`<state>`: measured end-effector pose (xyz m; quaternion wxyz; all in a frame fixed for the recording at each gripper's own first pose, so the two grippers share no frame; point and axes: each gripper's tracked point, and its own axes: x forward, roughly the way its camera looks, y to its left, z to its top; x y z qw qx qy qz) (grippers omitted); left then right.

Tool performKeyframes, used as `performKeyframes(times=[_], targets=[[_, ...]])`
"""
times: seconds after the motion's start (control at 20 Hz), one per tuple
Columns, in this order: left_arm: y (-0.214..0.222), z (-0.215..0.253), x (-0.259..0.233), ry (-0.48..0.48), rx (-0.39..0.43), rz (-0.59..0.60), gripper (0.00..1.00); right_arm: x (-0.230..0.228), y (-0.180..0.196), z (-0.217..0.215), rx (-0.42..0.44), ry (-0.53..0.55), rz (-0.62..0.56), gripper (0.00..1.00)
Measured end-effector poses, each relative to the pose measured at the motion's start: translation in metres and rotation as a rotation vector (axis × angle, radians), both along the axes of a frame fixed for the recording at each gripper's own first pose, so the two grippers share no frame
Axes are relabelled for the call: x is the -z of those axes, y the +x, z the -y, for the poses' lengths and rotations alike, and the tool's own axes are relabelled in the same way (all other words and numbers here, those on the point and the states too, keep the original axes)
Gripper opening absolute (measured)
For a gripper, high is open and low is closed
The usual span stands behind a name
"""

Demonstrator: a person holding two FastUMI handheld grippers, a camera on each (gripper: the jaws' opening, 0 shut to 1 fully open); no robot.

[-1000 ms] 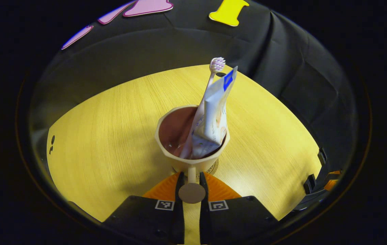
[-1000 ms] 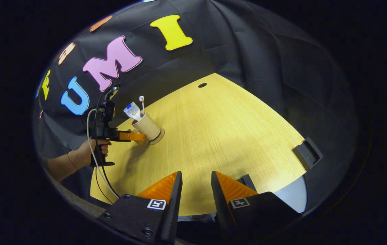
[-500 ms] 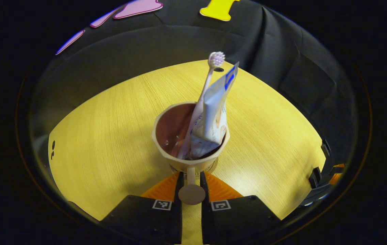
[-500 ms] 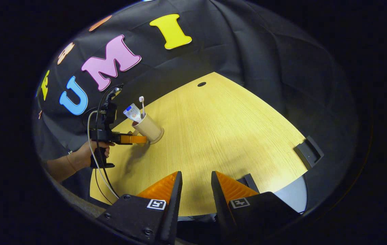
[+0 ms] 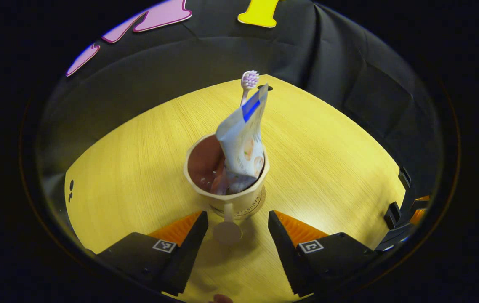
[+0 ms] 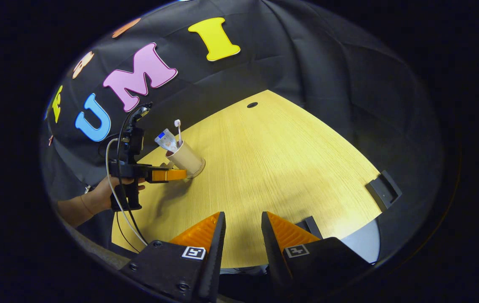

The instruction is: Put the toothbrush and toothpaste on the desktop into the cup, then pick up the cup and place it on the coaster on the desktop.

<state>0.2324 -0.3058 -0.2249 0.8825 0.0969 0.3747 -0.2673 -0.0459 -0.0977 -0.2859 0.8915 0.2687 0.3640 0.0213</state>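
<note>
Cup on coaster, left gripper released

Cup stood upright on the round coaster, whose edge showed under its base on the wooden desktop. Toothbrush and toothpaste tube were both inside, leaning away from the camera, brush head poking above the tube's crimped end.

Left gripper had its jaws spread wide and held nothing. The cup's handle pointed straight back into the gap between the two fingers, clear of both. So the cup lay dead ahead of that gripper, just beyond the fingertips, handle on the gripper's own axis.

In the right gripper view, the left gripper sat just beside the cup, held by a hand. Right gripper hung well apart from the cup near the desk's close edge, fingers partly open, empty.

Judgement: placement looked done. Only a straight pull-back along the handle line seemed left; any sideways drift risked clipping the handle and tipping the cup.
</note>
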Motion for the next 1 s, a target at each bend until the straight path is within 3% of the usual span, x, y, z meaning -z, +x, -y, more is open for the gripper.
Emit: performKeyframes(times=[0.3, 0.55, 1.0], targets=[[-0.036, -0.026, -0.034, -0.094, -0.038, 0.046, 0.91, -0.019, 0.018, -0.013, -0.035, 0.002, 0.036, 0.53], [-0.067, -0.076, -0.083, -0.155, -0.115, 0.189, 0.91, -0.041, 0.043, -0.054, -0.145, -0.001, 0.079, 0.53], [-0.115, -0.158, -0.133, -0.355, -0.328, 0.215, 0.91, -0.091, 0.076, -0.136, -0.314, -0.025, 0.177, 0.53]])
